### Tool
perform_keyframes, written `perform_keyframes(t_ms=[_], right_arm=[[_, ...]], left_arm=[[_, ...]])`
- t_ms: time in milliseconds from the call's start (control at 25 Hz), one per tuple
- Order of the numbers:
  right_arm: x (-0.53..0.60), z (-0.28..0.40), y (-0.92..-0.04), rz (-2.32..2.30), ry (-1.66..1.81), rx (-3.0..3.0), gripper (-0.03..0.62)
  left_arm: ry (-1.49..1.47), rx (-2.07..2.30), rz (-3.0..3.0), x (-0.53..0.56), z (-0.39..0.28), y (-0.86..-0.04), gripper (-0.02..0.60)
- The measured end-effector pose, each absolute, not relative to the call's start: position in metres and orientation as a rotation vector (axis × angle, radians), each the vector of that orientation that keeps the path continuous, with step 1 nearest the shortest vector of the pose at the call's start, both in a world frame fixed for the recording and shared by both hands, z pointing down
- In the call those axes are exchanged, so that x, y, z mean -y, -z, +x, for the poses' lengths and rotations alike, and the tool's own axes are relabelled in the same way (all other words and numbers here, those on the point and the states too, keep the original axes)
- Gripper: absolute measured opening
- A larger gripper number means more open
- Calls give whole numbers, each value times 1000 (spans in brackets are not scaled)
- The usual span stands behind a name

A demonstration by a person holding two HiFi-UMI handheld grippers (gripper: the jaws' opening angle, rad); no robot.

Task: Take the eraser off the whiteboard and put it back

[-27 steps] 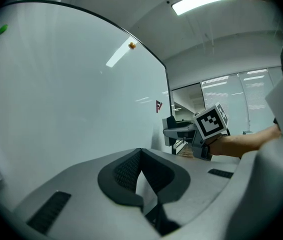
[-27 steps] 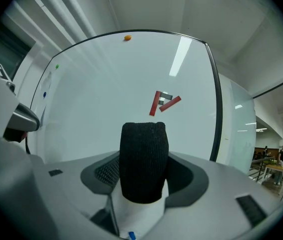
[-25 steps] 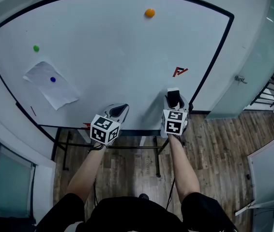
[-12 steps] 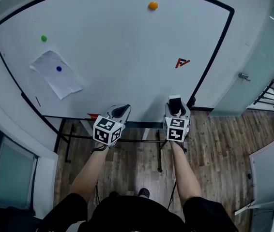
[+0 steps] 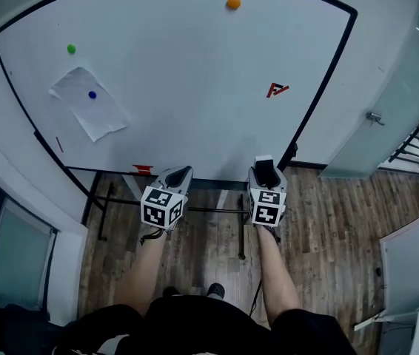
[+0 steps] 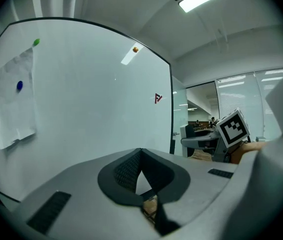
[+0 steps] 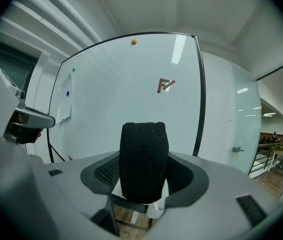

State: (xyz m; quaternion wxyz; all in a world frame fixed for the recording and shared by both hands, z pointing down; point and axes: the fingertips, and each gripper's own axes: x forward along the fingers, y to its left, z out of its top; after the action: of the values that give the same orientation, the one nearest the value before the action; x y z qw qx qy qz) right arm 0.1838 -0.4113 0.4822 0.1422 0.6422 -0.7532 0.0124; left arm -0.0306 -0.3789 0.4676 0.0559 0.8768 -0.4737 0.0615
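My right hand-held gripper (image 7: 143, 170) is clamped on the black felt block eraser (image 7: 143, 146). The eraser stands upright between the jaws, and its top rises above them. It is off the large white whiteboard with the black frame (image 5: 195, 87), held out in front of the board's bottom edge near the lower right corner, over the wooden plank floor (image 5: 328, 220). I cannot tell how near it is to the board's face.

My left hand-held gripper (image 6: 140, 156) has its jaws drawn together at the tips with nothing between them. It points at the bottom edge of the board, towards the middle, beside the right one but apart from it.

On the board, a small round orange magnet (image 5: 233, 3) sits near the top edge, right of centre. A small round green magnet (image 5: 71, 49) is close to the upper left corner. Just below it a tilted white paper sheet (image 5: 104, 115) is pinned by a small round blue magnet (image 5: 92, 95). A short red drawn mark (image 5: 277, 89) lies towards the right edge. A small red piece (image 5: 142, 169) sits at the bottom edge, left of my left hand-held gripper; I cannot make out what it is.
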Motion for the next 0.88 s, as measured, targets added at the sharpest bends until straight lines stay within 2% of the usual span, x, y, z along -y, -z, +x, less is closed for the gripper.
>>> perform_keyframes(t_ms=[360,880], right_arm=[[391,193,-514,1840,-138,2188,264],[400,218,-523,1814,-149,2183,264]], left_arm=[[-215,1502,2565,365,-46,-492,18],[-238,1520,2524,365,-27,-504,18]])
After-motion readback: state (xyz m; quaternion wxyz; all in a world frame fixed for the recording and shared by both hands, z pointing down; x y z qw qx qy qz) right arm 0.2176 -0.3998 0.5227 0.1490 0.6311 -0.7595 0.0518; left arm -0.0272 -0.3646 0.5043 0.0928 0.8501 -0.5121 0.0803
